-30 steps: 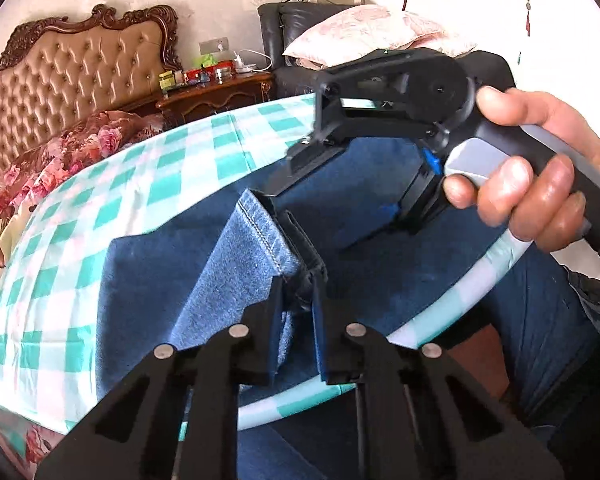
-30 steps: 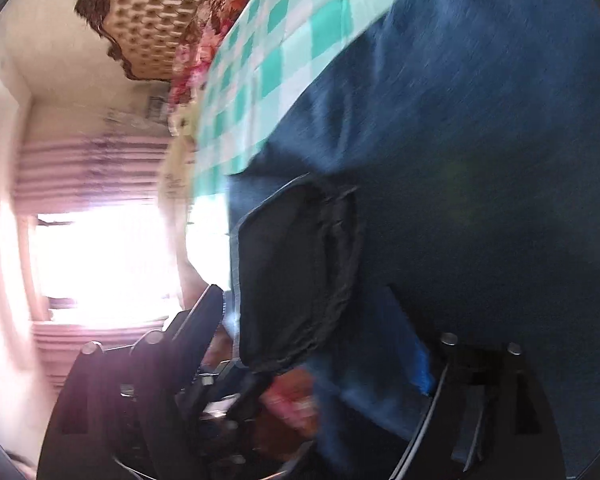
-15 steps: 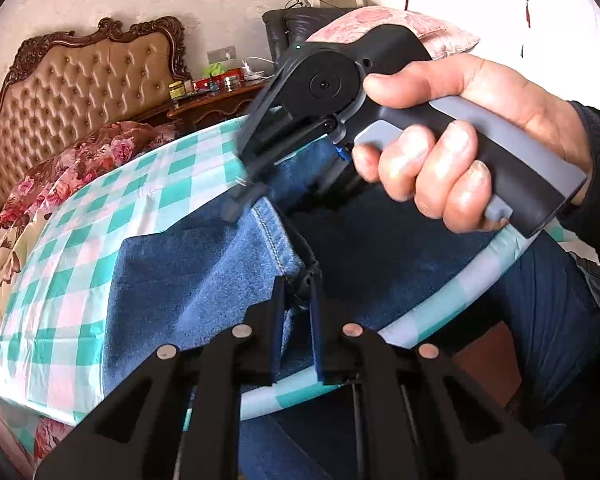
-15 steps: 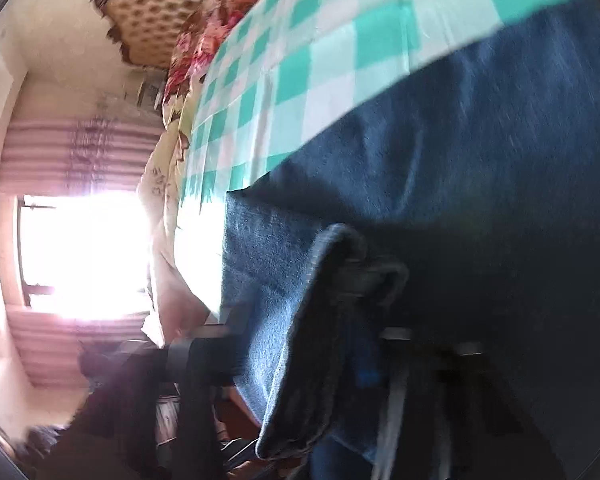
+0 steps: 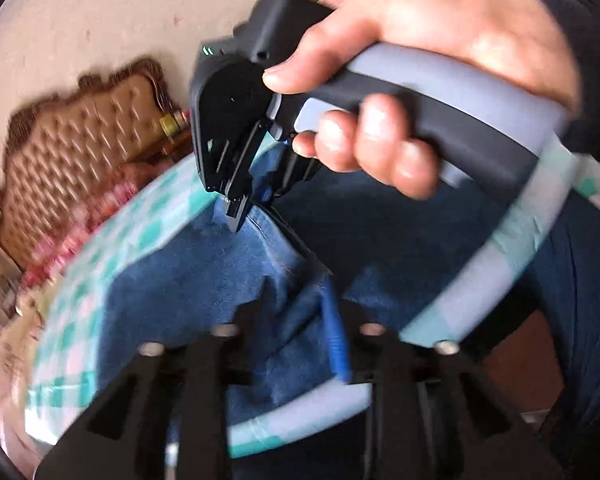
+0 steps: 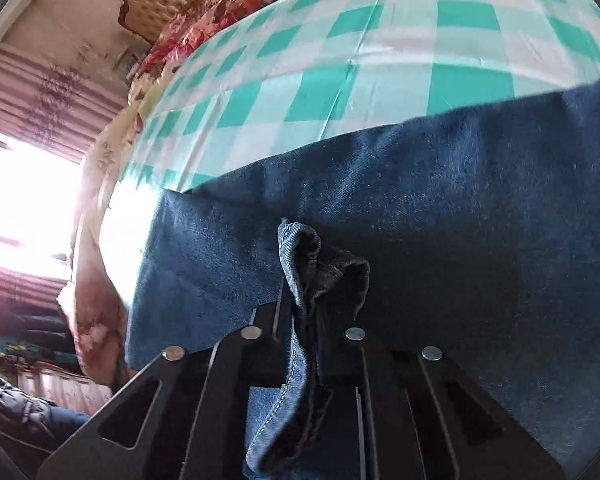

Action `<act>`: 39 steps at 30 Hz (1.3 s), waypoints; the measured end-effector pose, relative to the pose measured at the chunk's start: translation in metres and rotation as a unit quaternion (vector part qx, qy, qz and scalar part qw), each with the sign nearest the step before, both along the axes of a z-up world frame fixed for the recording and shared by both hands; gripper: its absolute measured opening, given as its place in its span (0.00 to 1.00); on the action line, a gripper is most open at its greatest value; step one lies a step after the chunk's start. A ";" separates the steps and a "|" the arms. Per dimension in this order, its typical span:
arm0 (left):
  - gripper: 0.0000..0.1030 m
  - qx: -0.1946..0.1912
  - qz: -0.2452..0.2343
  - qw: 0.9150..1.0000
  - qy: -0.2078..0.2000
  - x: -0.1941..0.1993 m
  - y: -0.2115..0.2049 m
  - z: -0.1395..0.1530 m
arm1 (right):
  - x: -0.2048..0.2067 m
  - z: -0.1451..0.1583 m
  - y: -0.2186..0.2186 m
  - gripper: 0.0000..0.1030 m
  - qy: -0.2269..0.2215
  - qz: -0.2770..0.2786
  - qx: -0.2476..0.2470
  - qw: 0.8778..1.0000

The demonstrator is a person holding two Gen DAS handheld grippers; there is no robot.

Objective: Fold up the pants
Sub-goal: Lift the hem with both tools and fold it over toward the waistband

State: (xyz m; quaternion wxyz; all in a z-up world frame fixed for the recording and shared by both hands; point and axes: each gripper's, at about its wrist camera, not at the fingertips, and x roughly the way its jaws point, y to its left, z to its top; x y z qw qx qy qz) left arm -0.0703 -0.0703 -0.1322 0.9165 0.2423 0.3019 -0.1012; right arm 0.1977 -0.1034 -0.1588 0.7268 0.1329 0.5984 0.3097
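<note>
No writing can be read. One pair of pants (image 6: 420,208) is pinched by the right gripper (image 6: 304,320); the left gripper (image 5: 300,312), just widened, is spread around denim.

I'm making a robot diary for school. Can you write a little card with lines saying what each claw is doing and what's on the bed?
Job: folding pants
Pants: dark blue jeans, spread on the bed
Cover: green and white checked sheet
Right claw: pinches a bunched fold of the jeans' edge; jaws have just been opening
Left claw: denim lies between its jaws; they have just been opening; blur hides whether they pinch
Hand: holds the right claw's handle
Behind: tufted headboard
</note>
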 end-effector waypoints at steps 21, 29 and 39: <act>0.14 0.052 0.009 0.999 0.012 0.017 -0.015 -0.010 | 0.007 0.009 0.018 0.13 -0.024 0.017 -0.045 0.999; 0.14 0.022 0.032 0.997 -0.066 -0.002 -0.005 0.066 | -0.003 0.084 0.014 0.13 -0.082 0.022 -0.013 0.996; 0.13 0.043 -0.021 0.999 -0.005 0.011 -0.059 -0.002 | 0.006 0.009 -0.023 0.13 -0.043 0.004 -0.051 0.998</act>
